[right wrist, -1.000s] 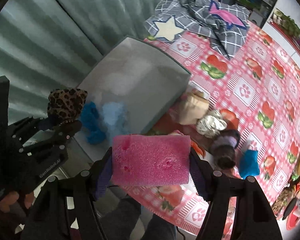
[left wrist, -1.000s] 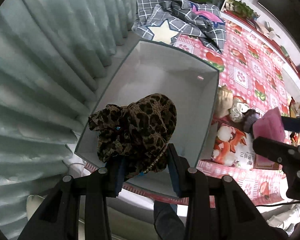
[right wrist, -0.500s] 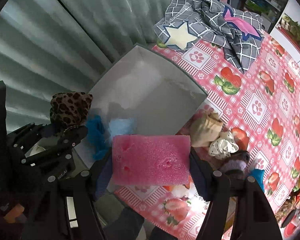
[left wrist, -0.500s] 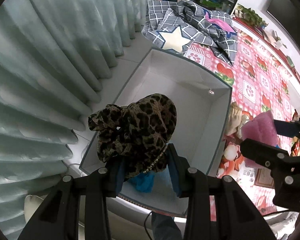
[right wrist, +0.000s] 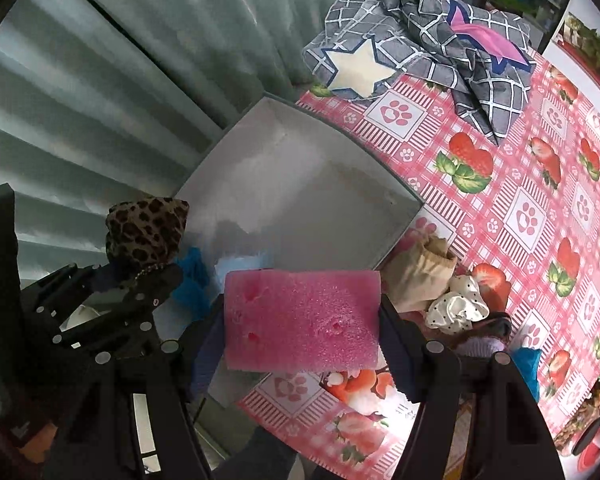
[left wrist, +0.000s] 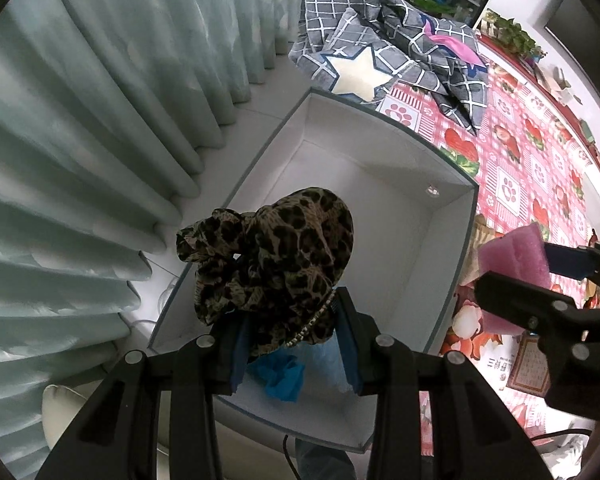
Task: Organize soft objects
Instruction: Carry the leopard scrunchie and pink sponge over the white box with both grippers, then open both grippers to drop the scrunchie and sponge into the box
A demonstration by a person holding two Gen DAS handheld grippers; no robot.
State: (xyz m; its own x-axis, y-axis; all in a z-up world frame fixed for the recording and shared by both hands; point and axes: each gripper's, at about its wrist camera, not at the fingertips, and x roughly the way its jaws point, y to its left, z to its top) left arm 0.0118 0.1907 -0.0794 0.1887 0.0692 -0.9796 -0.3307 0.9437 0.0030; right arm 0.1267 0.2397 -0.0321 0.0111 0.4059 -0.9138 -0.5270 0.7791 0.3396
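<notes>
Item: left claw (left wrist: 290, 344). Clamped on a leopard-print fabric piece (left wrist: 272, 256), which bulges above the pads. It hangs over the near end of the white box (left wrist: 384, 184); a second ago it stood over the box's middle, so it has drifted back toward the near wall and slightly down.

Item: right claw (right wrist: 302, 322). Clamped across a pink sponge (right wrist: 302, 318), pads on its two short ends. It has slid toward the box and now overlaps the near right corner, where earlier it sat more over the counter (right wrist: 512, 184).

Item: white box. Already holds a dark blue cloth (left wrist: 280, 372) and a pale blue piece (right wrist: 242, 262) at the near end; the rest of the floor is bare.

Item: loose soft goods on the counter beside the box: a beige pouch (right wrist: 420, 276), a white dotted scrunchie (right wrist: 456, 310), and further pieces only partly seen.

Item: checked grey blanket (left wrist: 388, 68), beyond the box, untouched.

Assessment: both loads appear close to release into the box; several items remain outside.
</notes>
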